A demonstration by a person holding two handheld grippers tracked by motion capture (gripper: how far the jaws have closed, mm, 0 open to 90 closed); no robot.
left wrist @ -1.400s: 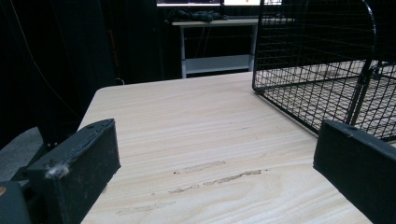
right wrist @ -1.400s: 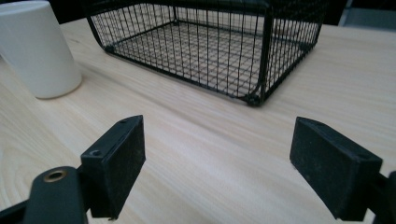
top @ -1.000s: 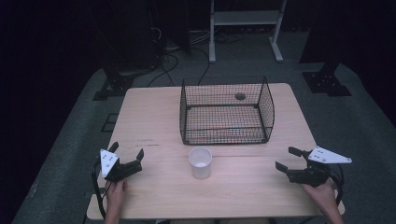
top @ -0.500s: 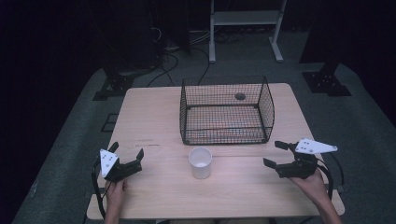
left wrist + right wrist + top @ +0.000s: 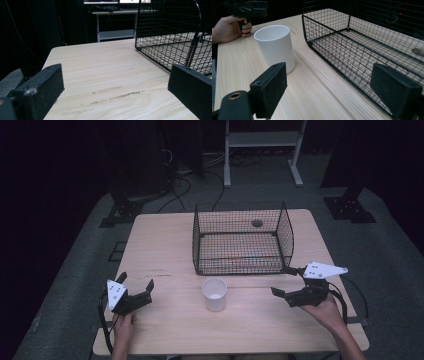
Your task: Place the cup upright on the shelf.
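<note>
Pale wood table from the high view, and I've got both hands on it. My left gripper sits near the front left corner, jaws spread wide, nothing between them. My right gripper is over on the right, jaws wide too, its far jaw just beside the front right corner of the black wire basket. Between my two grippers stands a white cup, upright, just in front of the basket and apart from both of them.

Left gripper view now: my jaws are well apart, bare table between them, and the basket stands ahead on the right.

Right gripper view: jaws wide and empty again. The cup stands upright beyond my left-hand jaw, not touching it. The basket runs along the right, close to my other jaw. Farther off, my left hand grips its gripper, resting on the table.
</note>
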